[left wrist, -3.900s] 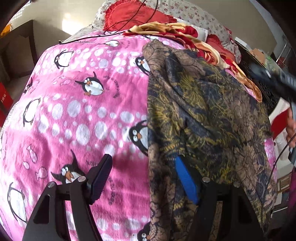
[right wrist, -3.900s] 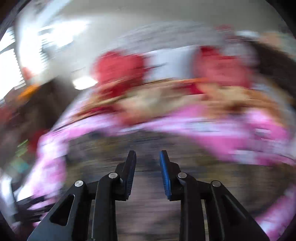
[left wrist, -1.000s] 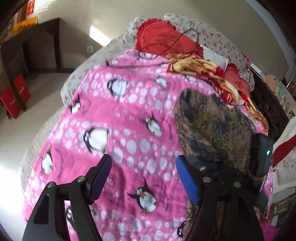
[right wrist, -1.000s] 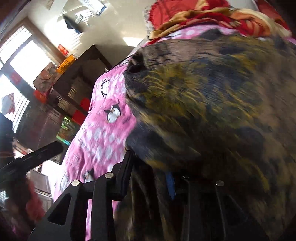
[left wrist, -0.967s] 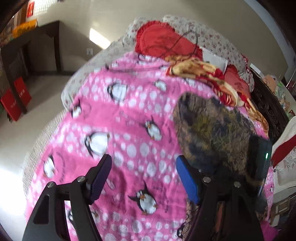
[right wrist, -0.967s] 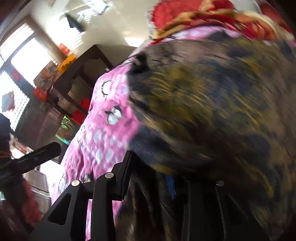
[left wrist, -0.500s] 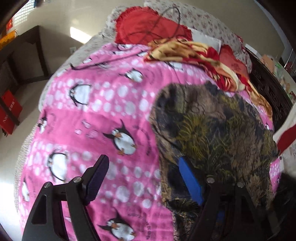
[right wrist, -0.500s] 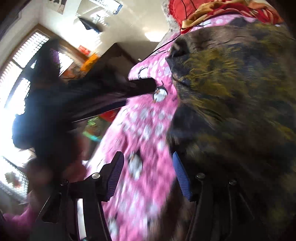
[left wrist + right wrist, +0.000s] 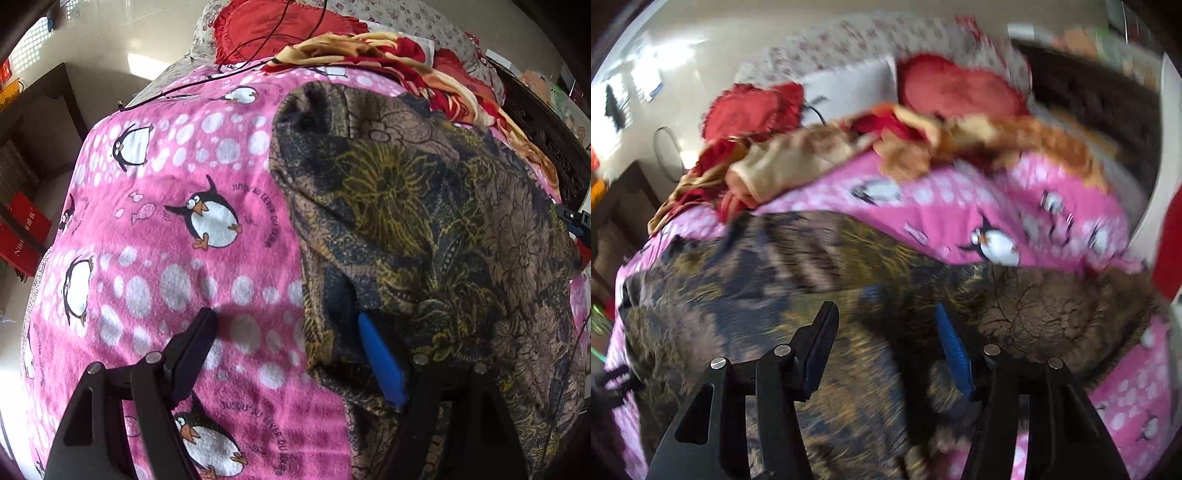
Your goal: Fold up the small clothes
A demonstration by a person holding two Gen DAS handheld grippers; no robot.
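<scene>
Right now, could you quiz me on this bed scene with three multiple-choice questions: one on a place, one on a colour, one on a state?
1. Where does the brown patterned garment lie?
A. on the floor
B. on the penguin blanket
C. on a chair

2. What colour is the blanket?
A. pink
B. green
C. grey

3. How do the left gripper's fingers stand?
A. pressed shut on the garment
B. apart, straddling the garment's edge
C. shut on a pillow

Answers:
1 B, the garment is spread over the blanket.
2 A, it is pink with white dots and penguins.
3 B, one finger is over the blanket, the blue one over the garment, with a wide gap between.
</scene>
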